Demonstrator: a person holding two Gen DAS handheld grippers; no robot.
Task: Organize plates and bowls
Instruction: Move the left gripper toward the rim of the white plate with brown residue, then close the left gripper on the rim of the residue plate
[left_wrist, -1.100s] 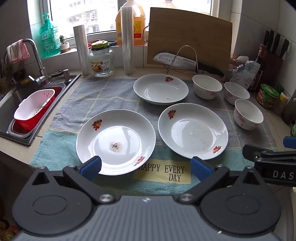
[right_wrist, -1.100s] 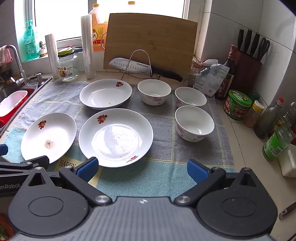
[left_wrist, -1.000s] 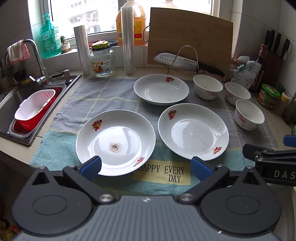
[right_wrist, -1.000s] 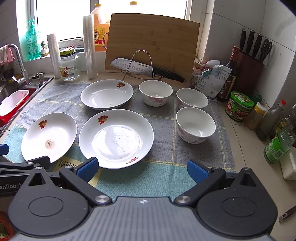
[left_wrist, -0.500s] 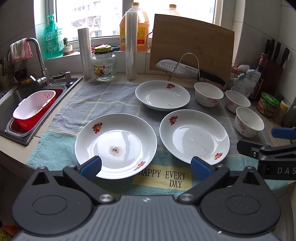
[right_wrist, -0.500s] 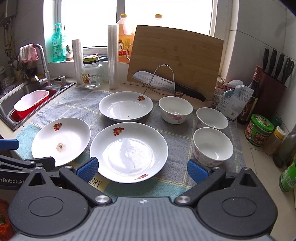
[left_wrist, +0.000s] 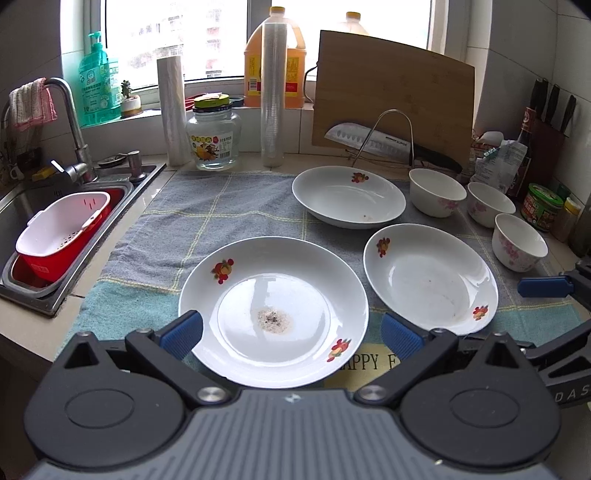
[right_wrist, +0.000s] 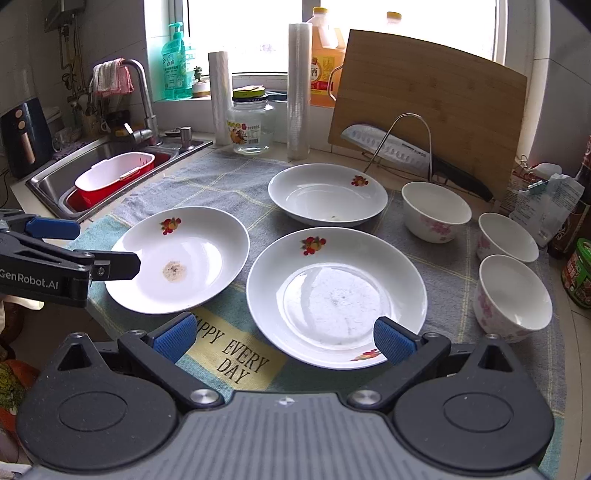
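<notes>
Three white plates with fruit decals lie on a towel. The near-left plate (left_wrist: 273, 310) carries a patch of crumbs and sits between the fingers of my open left gripper (left_wrist: 291, 332). The near-right plate (right_wrist: 336, 295) lies in front of my open right gripper (right_wrist: 282, 338). The far plate (right_wrist: 327, 194) is deeper. Three white bowls with pink flowers (right_wrist: 436, 210) (right_wrist: 506, 238) (right_wrist: 513, 291) line the right side. Neither gripper holds anything. The left gripper also shows in the right wrist view (right_wrist: 66, 258).
A sink (left_wrist: 40, 295) with a red and white basket (left_wrist: 62, 229) is at left. Behind the plates stand a glass jar (left_wrist: 214, 138), film rolls, oil bottles, a cutting board (left_wrist: 391, 92) and a knife on a wire rack (left_wrist: 384, 142). Jars and bottles crowd the right edge.
Both grippers have moved forward and lower toward the plates; the left now straddles the near-left plate's front rim. The right view has turned leftward. Nothing was grasped.
</notes>
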